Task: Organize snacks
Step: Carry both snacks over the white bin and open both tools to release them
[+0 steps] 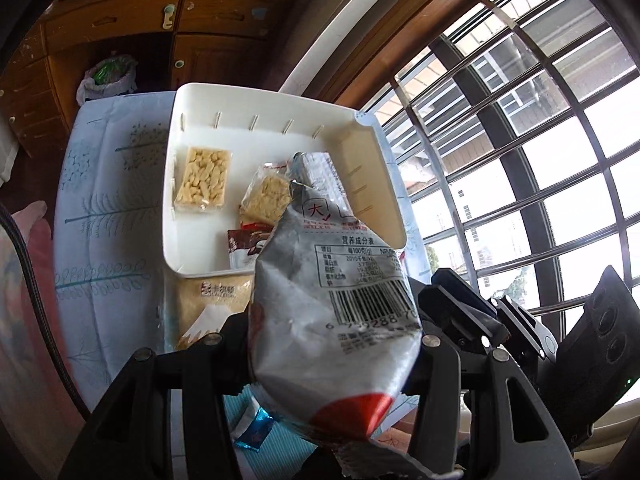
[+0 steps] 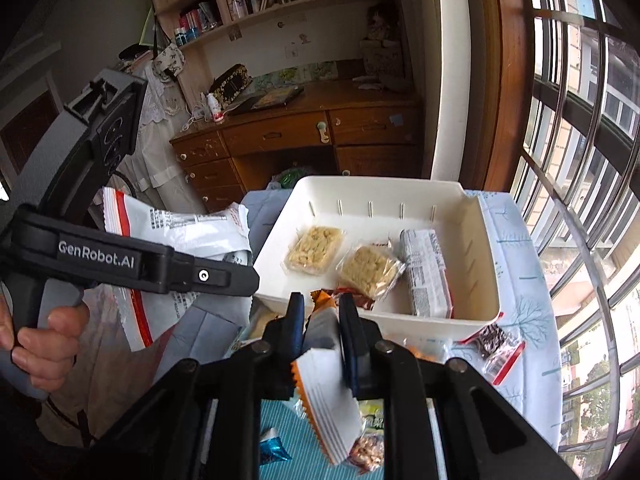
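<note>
While both hand-held grippers (image 1: 332,344) (image 2: 320,320) clamp packets (image 1: 332,300) (image 2: 324,380), snack bars (image 2: 316,248) inside white bin (image 2: 486,240).

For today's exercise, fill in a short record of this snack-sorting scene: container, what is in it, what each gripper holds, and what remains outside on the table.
container: white bin on a patterned tablecloth
in bin: two clear-wrapped rice-crisp bars, a silver printed packet, a brown sachet
left gripper: shut on a large silver snack bag
right gripper: shut on an orange-edged white packet
outside bin: red-trimmed clear pouch, blue wrapped candy
</note>
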